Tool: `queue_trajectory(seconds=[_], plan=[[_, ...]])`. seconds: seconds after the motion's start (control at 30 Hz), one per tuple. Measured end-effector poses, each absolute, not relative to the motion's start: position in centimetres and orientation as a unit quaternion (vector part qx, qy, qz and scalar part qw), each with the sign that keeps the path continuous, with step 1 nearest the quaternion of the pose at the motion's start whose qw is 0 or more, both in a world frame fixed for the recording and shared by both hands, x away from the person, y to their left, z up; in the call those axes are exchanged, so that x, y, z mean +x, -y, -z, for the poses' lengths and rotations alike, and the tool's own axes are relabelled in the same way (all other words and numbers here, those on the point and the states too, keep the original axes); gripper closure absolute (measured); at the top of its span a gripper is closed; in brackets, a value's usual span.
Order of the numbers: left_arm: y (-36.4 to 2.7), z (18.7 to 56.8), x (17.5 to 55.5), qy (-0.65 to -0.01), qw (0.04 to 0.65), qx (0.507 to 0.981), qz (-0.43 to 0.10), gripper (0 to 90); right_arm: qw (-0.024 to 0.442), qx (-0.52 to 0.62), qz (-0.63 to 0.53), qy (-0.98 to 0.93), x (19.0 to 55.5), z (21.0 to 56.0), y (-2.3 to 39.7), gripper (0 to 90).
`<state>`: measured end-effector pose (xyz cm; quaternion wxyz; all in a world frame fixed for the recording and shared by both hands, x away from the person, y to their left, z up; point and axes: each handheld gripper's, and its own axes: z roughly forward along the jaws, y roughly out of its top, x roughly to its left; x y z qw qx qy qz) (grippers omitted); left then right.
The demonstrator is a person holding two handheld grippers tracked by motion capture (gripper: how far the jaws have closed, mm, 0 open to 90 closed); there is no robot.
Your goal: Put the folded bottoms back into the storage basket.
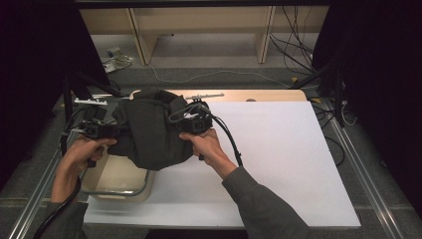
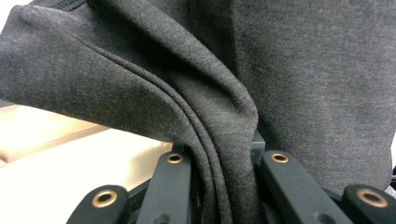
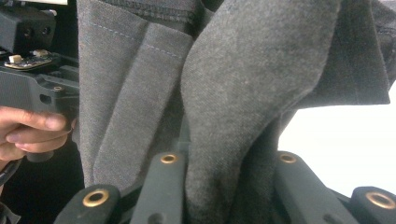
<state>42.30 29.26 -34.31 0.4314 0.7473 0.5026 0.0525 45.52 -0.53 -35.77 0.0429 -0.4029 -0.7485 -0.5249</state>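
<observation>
From above, a dark grey garment (image 1: 149,132) hung bunched between the left hand-held gripper (image 1: 112,130) and right hand-held gripper (image 1: 186,124) over a clear bin (image 1: 133,190) at the white surface (image 1: 278,149); each gripper view showed jaws clenched on folds, so both hands should probably travel together.

white mat (image 1: 278,149), clear bin (image 1: 117,181), floor cables (image 1: 298,50)

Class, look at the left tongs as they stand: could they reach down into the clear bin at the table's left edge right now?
Probably not freely. The left tongs are shut on the dark grey garment, which the right tongs also grip, and the bunched cloth hangs over the clear bin, covering much of its opening.
</observation>
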Motion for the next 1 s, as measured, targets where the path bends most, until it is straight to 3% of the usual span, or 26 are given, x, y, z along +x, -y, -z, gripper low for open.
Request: queue_trajectory(seconds=[1.0], plan=[[-34.0,34.3,41.5,-0.537,0.418,0.729,-0.072,78.5,0.041,-0.395,0.516,0.759,45.6,35.6,-5.2,75.6]])
